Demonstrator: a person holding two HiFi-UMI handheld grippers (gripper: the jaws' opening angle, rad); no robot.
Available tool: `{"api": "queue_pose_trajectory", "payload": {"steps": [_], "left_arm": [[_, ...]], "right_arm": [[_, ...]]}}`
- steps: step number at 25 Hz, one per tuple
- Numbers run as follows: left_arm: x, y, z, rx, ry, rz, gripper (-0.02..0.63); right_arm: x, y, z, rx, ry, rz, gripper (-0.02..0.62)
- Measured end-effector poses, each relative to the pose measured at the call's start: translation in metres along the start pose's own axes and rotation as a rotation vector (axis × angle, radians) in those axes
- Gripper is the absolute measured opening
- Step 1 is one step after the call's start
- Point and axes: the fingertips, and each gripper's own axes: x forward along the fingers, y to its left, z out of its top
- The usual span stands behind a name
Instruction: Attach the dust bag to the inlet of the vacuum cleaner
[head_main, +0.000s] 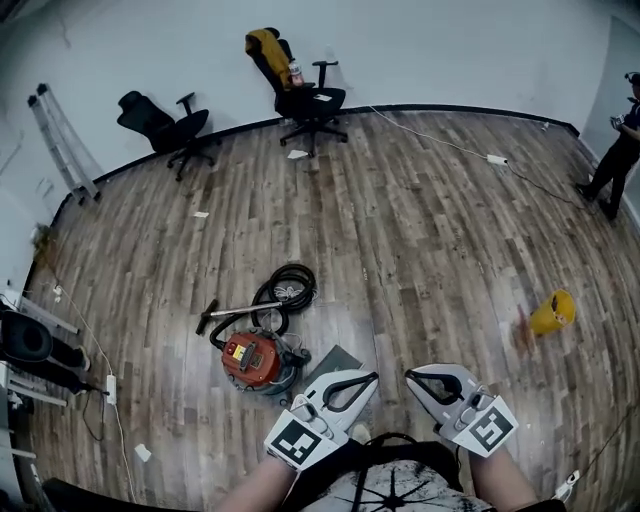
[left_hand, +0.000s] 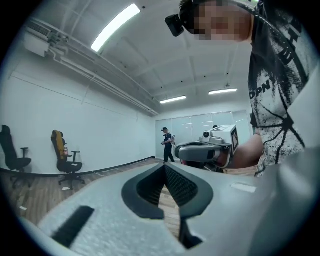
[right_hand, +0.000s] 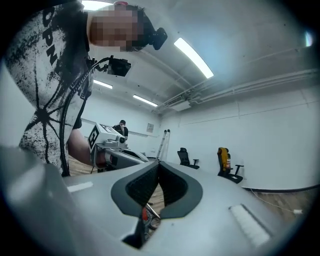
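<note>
A red canister vacuum cleaner (head_main: 254, 360) stands on the wood floor, with its black hose (head_main: 288, 288) coiled behind it and a wand lying to its left. A flat grey piece (head_main: 337, 359) lies beside it on the right; I cannot tell whether it is the dust bag. My left gripper (head_main: 372, 378) and right gripper (head_main: 411, 377) are held close to my body, above the floor and right of the vacuum. Both are shut with nothing between the jaws. The left gripper view looks along shut jaws (left_hand: 164, 165) at the right gripper (left_hand: 207, 149). The right gripper view looks past shut jaws (right_hand: 158, 162) at the left gripper (right_hand: 111, 146).
Two office chairs (head_main: 165, 128) (head_main: 302, 95) stand by the far wall, and a folded ladder (head_main: 62, 142) leans at the left. A cable with a power strip (head_main: 496, 159) crosses the floor. A yellow object (head_main: 553, 312) lies at the right, and a person (head_main: 618, 150) stands at the far right.
</note>
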Motion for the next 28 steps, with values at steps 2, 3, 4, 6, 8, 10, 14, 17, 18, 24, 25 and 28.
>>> {"api": "queue_pose_trajectory", "payload": {"steps": [2, 3, 4, 6, 8, 10, 14, 17, 18, 24, 25, 28], "left_arm": [[-0.011, 0.015, -0.002, 0.005, 0.008, 0.051, 0.002], [-0.017, 0.022, -0.004, 0.007, 0.010, 0.079, 0.002], [-0.024, 0.028, -0.006, 0.010, 0.014, 0.111, 0.002], [-0.039, 0.039, -0.009, 0.008, 0.034, 0.187, 0.001], [-0.051, 0.050, -0.011, -0.008, 0.054, 0.266, 0.001], [-0.060, 0.057, -0.014, -0.032, 0.070, 0.339, 0.002], [-0.079, 0.067, -0.016, -0.068, 0.091, 0.502, 0.002], [-0.079, 0.074, -0.016, -0.084, 0.093, 0.638, 0.002], [-0.076, 0.077, -0.017, -0.084, 0.096, 0.680, 0.002], [-0.051, 0.085, -0.016, -0.096, 0.076, 0.923, 0.002], [-0.048, 0.084, -0.012, -0.111, 0.043, 0.968, 0.002], [-0.037, 0.074, -0.013, -0.143, 0.053, 1.056, 0.002]], "right_arm": [[0.020, 0.001, -0.002, 0.005, -0.006, 0.055, 0.008], [0.031, 0.002, -0.002, 0.007, -0.014, 0.086, 0.008], [0.041, 0.005, -0.004, 0.007, -0.024, 0.121, 0.008], [0.063, 0.013, -0.007, -0.002, -0.035, 0.199, 0.008], [0.081, 0.019, -0.009, -0.009, -0.031, 0.270, 0.008], [0.094, 0.021, -0.011, 0.004, -0.021, 0.340, 0.008], [0.118, 0.027, -0.011, 0.020, -0.034, 0.507, 0.008], [0.130, 0.023, -0.007, 0.041, -0.074, 0.638, 0.008], [0.131, 0.021, -0.008, 0.041, -0.082, 0.680, 0.008], [0.104, -0.016, -0.076, -0.238, 0.193, 0.955, 0.008], [0.100, -0.022, -0.078, -0.235, 0.184, 0.980, 0.007], [0.089, -0.035, -0.080, -0.223, 0.165, 1.046, 0.008]]}}
